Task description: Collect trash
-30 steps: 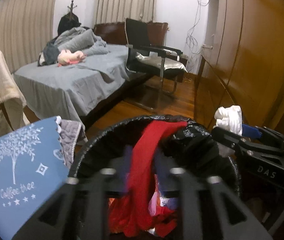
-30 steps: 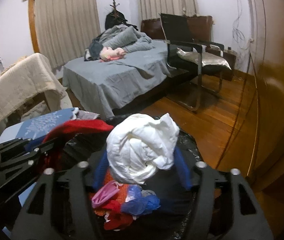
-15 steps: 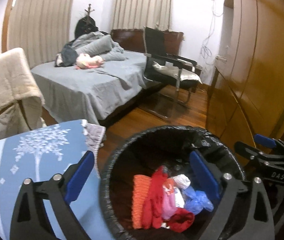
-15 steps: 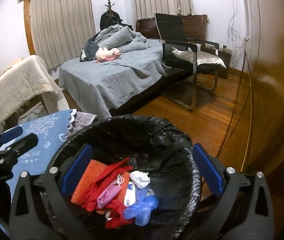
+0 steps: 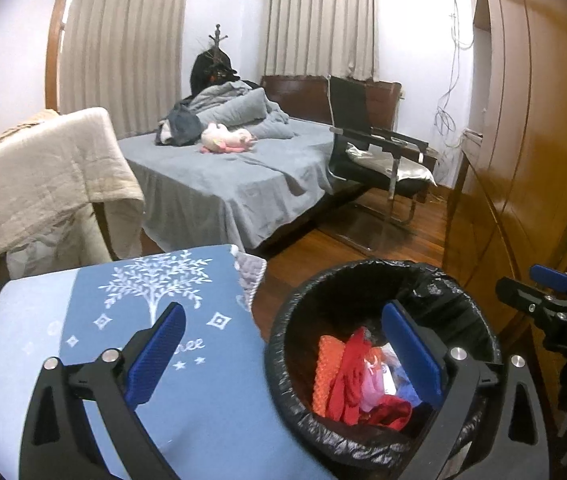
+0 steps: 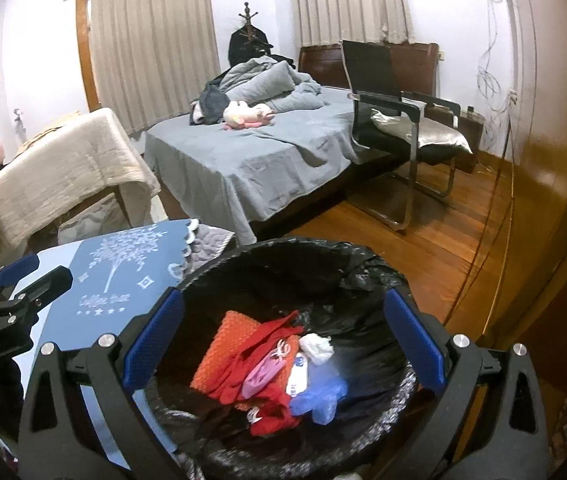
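Both grippers hang over a round trash bin lined with a black bag, and both stand wide with nothing between their blue pads. The right gripper is centred above the bin's mouth, one finger over the left rim and one over the right. The left gripper sits further left: its right finger reaches over the bin, while its left finger lies above a blue cloth printed with a white tree, which covers a surface just left of the bin. The trash lies at the bottom of the bag in one loose heap: an orange knitted piece on the left, red fabric across the middle, a crumpled white wad on the far right side, and a blue glove near the right. Beyond the bin runs a wooden floor, with a bed under a grey cover in the far middle, a black chair to its right, and a beige blanket draped on the left.
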The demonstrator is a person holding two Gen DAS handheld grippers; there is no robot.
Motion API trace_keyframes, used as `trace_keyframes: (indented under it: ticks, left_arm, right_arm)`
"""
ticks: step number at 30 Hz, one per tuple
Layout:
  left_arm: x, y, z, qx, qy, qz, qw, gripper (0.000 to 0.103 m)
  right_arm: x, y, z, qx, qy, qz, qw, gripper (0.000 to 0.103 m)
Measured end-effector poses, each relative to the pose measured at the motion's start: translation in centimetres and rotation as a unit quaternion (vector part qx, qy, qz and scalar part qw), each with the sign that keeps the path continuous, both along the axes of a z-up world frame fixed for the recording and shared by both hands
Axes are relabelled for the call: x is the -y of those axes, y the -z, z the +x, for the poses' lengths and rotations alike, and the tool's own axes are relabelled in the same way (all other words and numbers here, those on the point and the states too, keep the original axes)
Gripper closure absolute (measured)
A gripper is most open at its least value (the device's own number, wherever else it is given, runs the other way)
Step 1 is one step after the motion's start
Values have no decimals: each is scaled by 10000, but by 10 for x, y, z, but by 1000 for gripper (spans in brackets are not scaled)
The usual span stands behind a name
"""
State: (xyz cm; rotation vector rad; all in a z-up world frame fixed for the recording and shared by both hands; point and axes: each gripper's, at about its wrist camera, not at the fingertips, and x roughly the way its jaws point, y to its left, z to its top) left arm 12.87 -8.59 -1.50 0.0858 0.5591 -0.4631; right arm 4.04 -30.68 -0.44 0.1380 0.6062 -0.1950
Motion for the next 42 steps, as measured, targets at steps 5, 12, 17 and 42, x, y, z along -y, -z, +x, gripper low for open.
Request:
trace_keyframes:
  ticks: [5,12,17,42]
  left_arm:
    - [-15,-10,-15,62,-137,-34,9999,6]
    - [-28,-14,-33,85,-216,-3,9997,6]
    - [-33,-16,-39,91,-258,-26,9996,6]
    - [-47,-27,-51,217,-405,-59,9989,6]
  right_arm:
    - [-18,-10,-8,54,-161,-56,9998,5]
    - [-37,-21,-16,110,-364,-86,9992,5]
    - [-46,-24,-19,112,-469,-112,9988,5]
    - [-76,-29,-22,148,-755,-230,9968,5]
